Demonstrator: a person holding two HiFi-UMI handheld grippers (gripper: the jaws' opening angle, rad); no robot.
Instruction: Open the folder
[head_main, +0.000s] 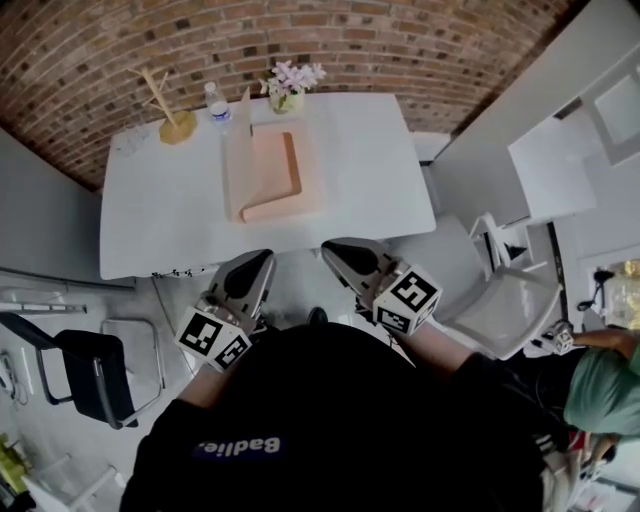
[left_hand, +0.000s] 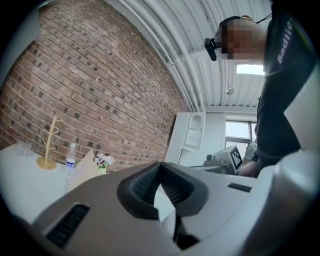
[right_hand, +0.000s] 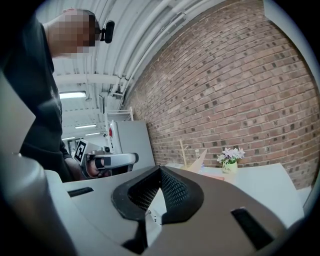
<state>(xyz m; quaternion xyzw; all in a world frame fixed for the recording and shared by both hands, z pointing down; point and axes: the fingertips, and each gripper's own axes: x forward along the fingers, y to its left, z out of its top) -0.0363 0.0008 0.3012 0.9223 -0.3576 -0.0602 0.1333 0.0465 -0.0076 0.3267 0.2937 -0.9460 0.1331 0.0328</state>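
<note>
A peach folder (head_main: 270, 178) lies open in the middle of the white table (head_main: 160, 215), its pale cover (head_main: 238, 150) standing up along the left side. Both grippers are held back from the table, close to the person's body. My left gripper (head_main: 250, 268) is shut with nothing in it, and so is my right gripper (head_main: 340, 255). In the left gripper view the pads of the left gripper (left_hand: 160, 166) meet, with the raised cover (left_hand: 82, 167) far off. In the right gripper view the right gripper (right_hand: 160, 170) has its pads together, and the cover (right_hand: 201, 161) shows beyond.
At the table's far edge stand a wooden stand in a yellow dish (head_main: 175, 122), a water bottle (head_main: 218, 105) and a small vase of flowers (head_main: 290, 88). A black chair (head_main: 95, 375) is at the left, a white chair (head_main: 500, 300) at the right, and another person in green (head_main: 605, 385) at the far right.
</note>
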